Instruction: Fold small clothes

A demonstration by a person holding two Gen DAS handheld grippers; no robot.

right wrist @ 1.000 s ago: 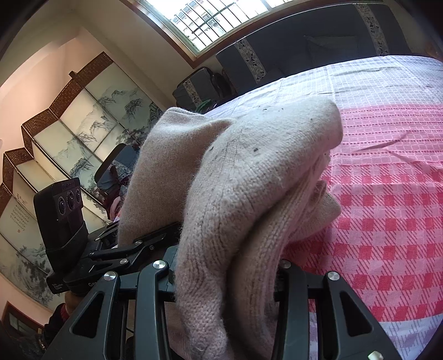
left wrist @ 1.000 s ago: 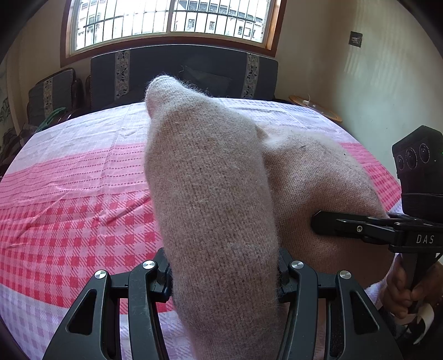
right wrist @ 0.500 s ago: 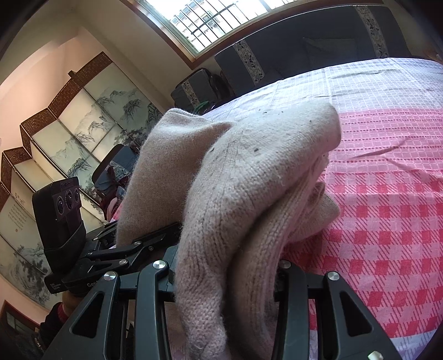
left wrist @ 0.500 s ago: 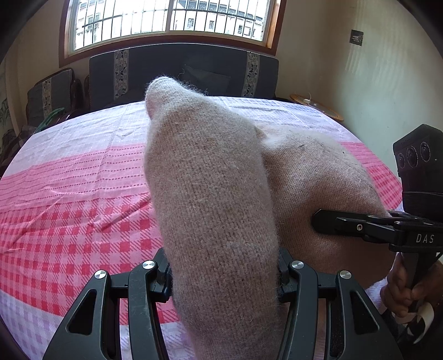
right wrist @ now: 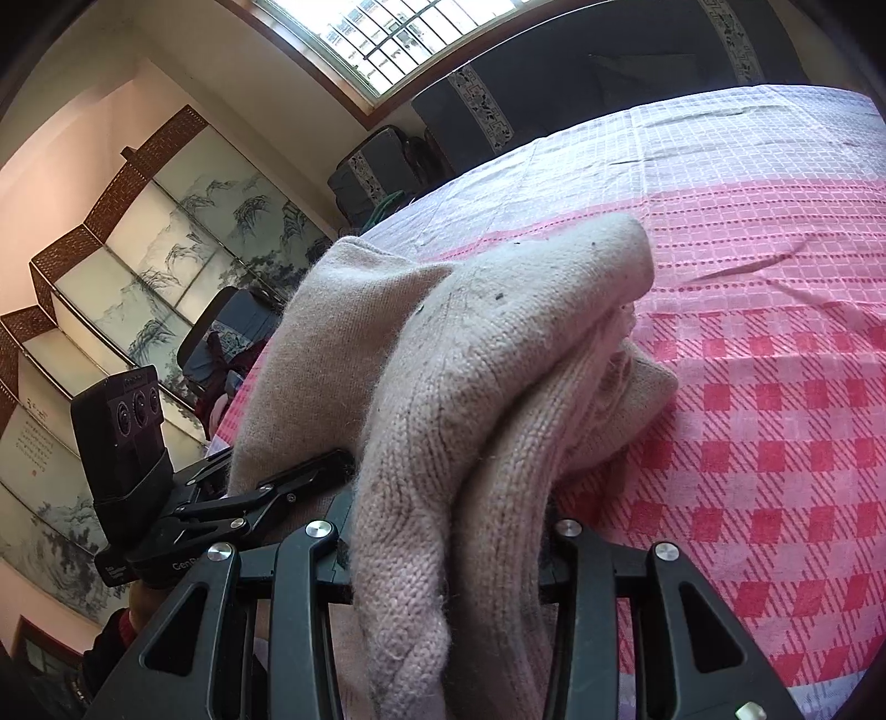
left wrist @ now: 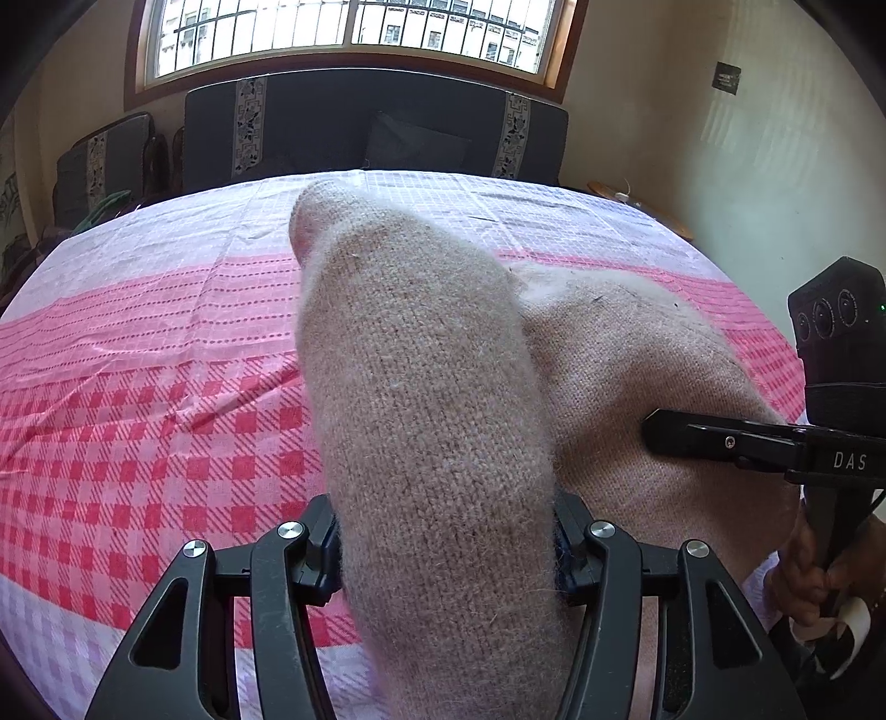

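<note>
I note the left gripper point(left wrist: 443, 548) has just eased its jaws slightly yet clamps the beige knit garment point(left wrist: 421, 387), lowered toward the bed point(left wrist: 138, 387); right gripper point(right wrist: 448, 559) clamped too, fold nearly laid.

Left wrist camera looks down along its fingers, close over the bed point(left wrist: 138, 387), toward the window point(left wrist: 354, 33) and far wall. Right wrist camera, equally close, faces the same bed point(right wrist: 775, 387) at a tilt, with a painted screen point(right wrist: 138, 266) at left. Both views share the knit garment point(left wrist: 432, 415) point(right wrist: 443, 387) filling their foregrounds.
</note>
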